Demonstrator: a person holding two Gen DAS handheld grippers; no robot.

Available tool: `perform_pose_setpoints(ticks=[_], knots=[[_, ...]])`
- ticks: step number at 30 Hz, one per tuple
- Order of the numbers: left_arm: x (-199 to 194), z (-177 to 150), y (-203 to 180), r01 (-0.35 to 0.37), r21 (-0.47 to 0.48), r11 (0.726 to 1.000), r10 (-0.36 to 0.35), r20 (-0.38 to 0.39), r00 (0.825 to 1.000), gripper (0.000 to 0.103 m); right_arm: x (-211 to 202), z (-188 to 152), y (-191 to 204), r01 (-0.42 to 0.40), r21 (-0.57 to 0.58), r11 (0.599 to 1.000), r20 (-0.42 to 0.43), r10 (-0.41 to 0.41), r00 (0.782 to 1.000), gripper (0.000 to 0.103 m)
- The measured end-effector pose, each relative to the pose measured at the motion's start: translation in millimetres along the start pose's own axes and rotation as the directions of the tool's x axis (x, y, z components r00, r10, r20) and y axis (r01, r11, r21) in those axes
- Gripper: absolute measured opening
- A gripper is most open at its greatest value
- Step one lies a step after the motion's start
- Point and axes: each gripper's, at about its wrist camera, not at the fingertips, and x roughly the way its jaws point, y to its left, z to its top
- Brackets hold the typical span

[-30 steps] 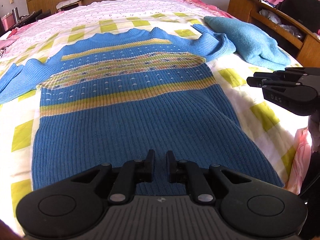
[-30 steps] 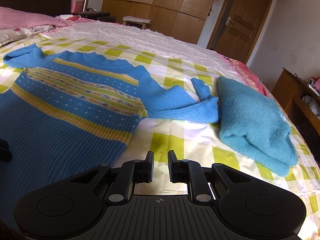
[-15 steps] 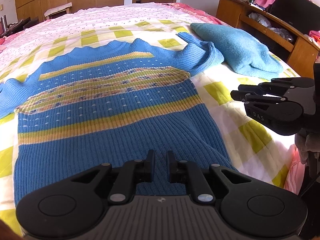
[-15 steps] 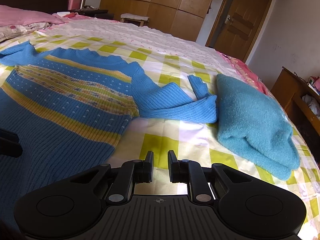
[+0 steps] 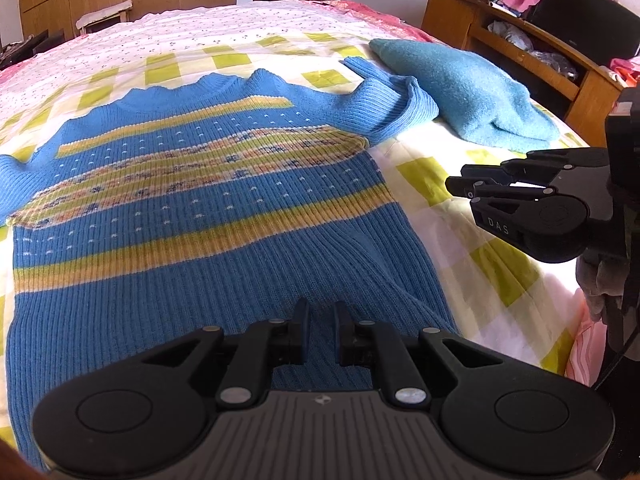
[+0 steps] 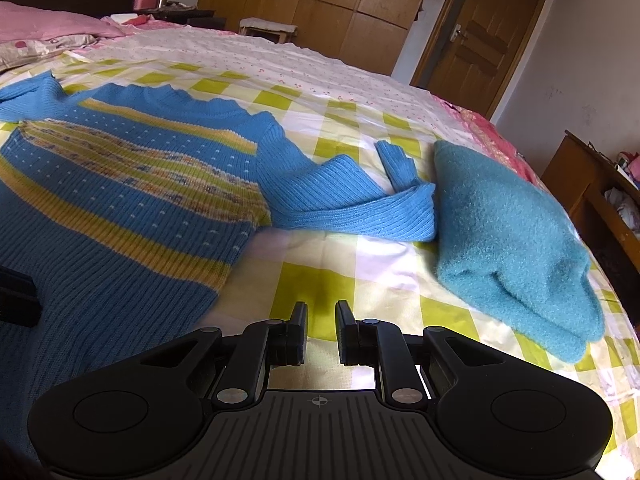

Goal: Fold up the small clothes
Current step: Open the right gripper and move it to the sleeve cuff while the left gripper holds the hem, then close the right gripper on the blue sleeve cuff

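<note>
Left wrist – checkered bedspread (image 5: pixel 460 168), wooden wardrobe (image 6: pixel 320 4) behind.

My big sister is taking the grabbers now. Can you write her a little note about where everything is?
Left gripper: open, holding nothing, over the bottom part of the striped blue sweater.
Right gripper: open, holding nothing, over the checked bedsheet just right of the sweater.
Sweater lies flat, face up; its right sleeve is bent beside the teal garment, which already looks folded.
Done: sweater spread out. Left: fold sleeves in, then the body.
</note>
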Motion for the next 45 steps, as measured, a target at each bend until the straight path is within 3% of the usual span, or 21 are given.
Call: perform_pose_setpoints(ticks=[9,18,25,30,38,41,45], knots=[[-2,2,-3,0.020,0.005,1.000,-0.020,0.017,1.000,0.017,0,10,-11,0.009,0.023,1.000,0.032,-0.010,0.999,0.016],[-2,22,11,0.064,-0.069,0.996,-0.057,0.101,0.993,0.018,28,59,-44,0.030,0.068,0.997,0.108,-0.037,0.993,0.016],[13,43,23,0.101,-0.108,0.989,-0.085,0.143,0.986,0.018,91,111,-97,-0.053,0.220,0.974,0.077,0.037,0.996,0.016],[26,57,30,0.108,-0.118,0.987,-0.088,0.164,0.983,0.018,142,131,-108,-0.079,0.218,0.973,0.043,0.071,0.997,0.016],[41,62,42,0.122,-0.137,0.983,-0.101,0.153,0.983,0.018,193,135,-119,-0.066,0.194,0.979,-0.061,0.079,0.995,0.016],[43,59,45,0.127,-0.146,0.981,-0.106,0.144,0.984,0.018,199,129,-123,-0.100,0.236,0.967,-0.087,0.123,0.989,0.009],[39,53,48,0.120,-0.146,0.982,-0.099,0.141,0.985,0.018,189,127,-130,-0.142,0.305,0.942,-0.061,0.168,0.984,0.000]])
